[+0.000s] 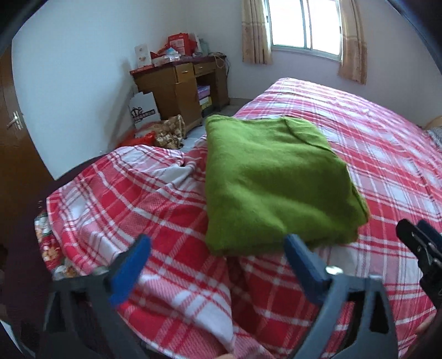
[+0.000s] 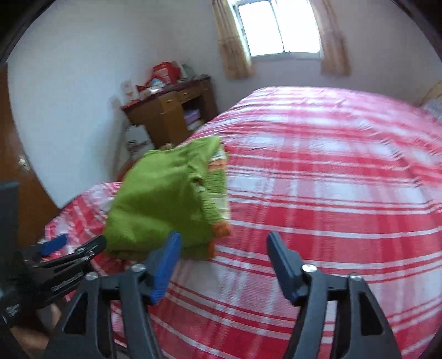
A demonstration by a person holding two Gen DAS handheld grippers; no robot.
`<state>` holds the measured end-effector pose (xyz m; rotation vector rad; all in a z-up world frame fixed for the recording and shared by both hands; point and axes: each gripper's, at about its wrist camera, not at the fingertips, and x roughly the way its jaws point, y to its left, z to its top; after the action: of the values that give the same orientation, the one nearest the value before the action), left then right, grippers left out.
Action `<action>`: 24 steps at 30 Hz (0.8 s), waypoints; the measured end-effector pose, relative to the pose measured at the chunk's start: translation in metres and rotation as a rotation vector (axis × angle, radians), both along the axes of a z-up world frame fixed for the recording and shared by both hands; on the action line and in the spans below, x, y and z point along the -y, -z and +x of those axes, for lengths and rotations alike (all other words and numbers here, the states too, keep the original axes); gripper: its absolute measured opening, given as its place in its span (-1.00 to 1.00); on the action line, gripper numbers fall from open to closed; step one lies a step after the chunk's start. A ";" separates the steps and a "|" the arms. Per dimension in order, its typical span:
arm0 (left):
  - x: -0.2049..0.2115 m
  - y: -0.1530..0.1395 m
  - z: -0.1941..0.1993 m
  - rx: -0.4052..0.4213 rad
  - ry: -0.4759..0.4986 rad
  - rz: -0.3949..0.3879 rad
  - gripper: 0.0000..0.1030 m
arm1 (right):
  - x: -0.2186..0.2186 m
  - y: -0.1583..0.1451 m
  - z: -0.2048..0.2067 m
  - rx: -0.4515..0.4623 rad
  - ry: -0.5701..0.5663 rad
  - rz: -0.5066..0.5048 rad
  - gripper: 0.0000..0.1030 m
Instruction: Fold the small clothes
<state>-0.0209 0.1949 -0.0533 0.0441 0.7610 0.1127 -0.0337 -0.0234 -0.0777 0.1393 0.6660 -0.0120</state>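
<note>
A folded green garment (image 1: 273, 179) lies flat on the red and white plaid bed cover (image 1: 386, 154). My left gripper (image 1: 218, 245) is open and empty, its blue fingertips just short of the garment's near edge. In the right wrist view the same green garment (image 2: 163, 198) lies to the left, with a striped orange and green hem showing on its right side. My right gripper (image 2: 223, 245) is open and empty, above the plaid bed cover (image 2: 331, 193), just right of the garment's near corner. The left gripper (image 2: 55, 245) shows at the left edge of that view.
A wooden desk (image 1: 182, 85) piled with red packages stands against the far wall. Bags (image 1: 168, 129) lie on the floor beside it. A curtained window (image 1: 304, 24) is behind the bed. A brown door (image 1: 16, 121) is at the left. The cover is rumpled at the near left.
</note>
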 end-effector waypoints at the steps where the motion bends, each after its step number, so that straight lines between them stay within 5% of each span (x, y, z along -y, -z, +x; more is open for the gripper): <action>1: 0.004 -0.001 -0.005 0.012 0.012 0.014 1.00 | 0.000 -0.001 -0.003 -0.003 0.014 -0.019 0.33; 6: 0.024 -0.001 -0.020 0.003 0.052 0.045 1.00 | 0.011 -0.008 -0.021 -0.003 0.045 -0.014 0.33; 10: 0.029 -0.001 -0.024 -0.043 0.051 -0.009 1.00 | 0.009 -0.015 -0.033 -0.019 0.067 -0.045 0.33; 14: 0.037 -0.007 -0.031 -0.035 0.035 0.038 1.00 | 0.007 -0.022 -0.045 -0.015 0.071 -0.055 0.34; 24: 0.038 -0.061 -0.069 0.152 0.022 0.028 1.00 | -0.007 -0.070 -0.081 0.132 0.070 -0.142 0.34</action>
<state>-0.0898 0.1573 0.0076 0.0695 0.6071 0.1047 -0.1149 -0.0159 -0.0077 0.0264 0.5263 -0.1165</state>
